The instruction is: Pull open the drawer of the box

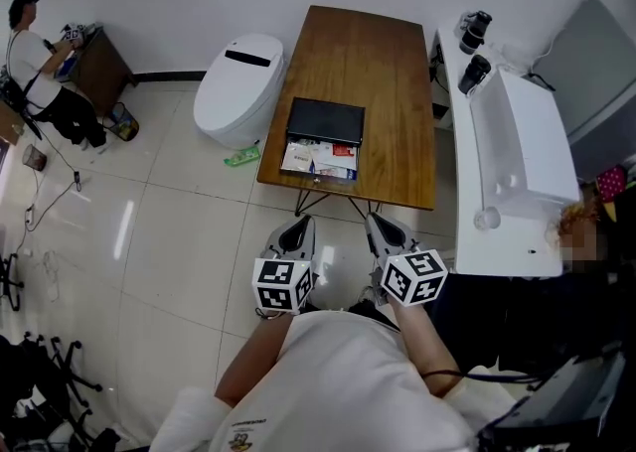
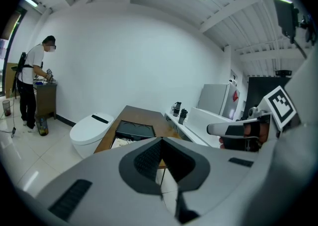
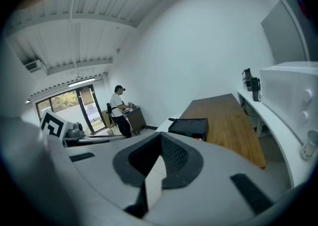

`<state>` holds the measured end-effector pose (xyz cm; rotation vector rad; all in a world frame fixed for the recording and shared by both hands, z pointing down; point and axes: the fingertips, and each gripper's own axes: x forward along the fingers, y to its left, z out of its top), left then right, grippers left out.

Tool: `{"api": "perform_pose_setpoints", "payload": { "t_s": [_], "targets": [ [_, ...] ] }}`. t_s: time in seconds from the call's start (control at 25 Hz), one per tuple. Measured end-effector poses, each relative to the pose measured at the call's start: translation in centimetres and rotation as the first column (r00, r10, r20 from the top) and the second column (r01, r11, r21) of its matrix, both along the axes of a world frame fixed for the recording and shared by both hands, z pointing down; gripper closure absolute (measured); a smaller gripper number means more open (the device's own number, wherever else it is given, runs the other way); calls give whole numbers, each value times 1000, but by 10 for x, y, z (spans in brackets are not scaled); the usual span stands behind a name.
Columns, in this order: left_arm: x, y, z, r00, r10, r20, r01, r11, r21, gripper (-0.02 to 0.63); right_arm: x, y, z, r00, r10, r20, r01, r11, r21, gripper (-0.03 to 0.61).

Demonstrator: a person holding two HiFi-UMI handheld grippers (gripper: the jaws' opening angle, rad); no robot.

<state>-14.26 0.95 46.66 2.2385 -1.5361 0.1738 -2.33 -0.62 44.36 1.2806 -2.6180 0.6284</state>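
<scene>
Jaws shut, left gripper (image 1: 301,226) and right gripper (image 1: 378,222), head view shows drawer (image 1: 318,159) open

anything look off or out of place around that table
A white toilet stands on the tiled floor beside the wooden table, odd for this room. A small green item lies on the floor by it. The black box's drawer stands open.

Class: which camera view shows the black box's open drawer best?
The head view: it looks down into the drawer, papers inside. The left gripper view catches only a sliver past its jaws; the right gripper view shows mainly the box side-on.
</scene>
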Motion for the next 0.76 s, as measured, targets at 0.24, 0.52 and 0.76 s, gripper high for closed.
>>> {"api": "perform_pose_setpoints", "payload": {
  "t_s": [0.24, 0.52, 0.76],
  "targets": [
    [20, 2, -1, 1000, -10, 5, 10, 1000, -4, 611, 11, -2, 0, 999, -32, 4, 32, 999, -3, 591],
    [27, 5, 5, 999, -39, 4, 39, 999, -17, 611, 19, -1, 5, 999, -53, -2, 53, 998, -15, 591],
    [28, 7, 6, 998, -58, -3, 58, 998, -35, 611, 21, 1, 5, 999, -54, 0, 54, 998, -17, 591]
  ]
}}
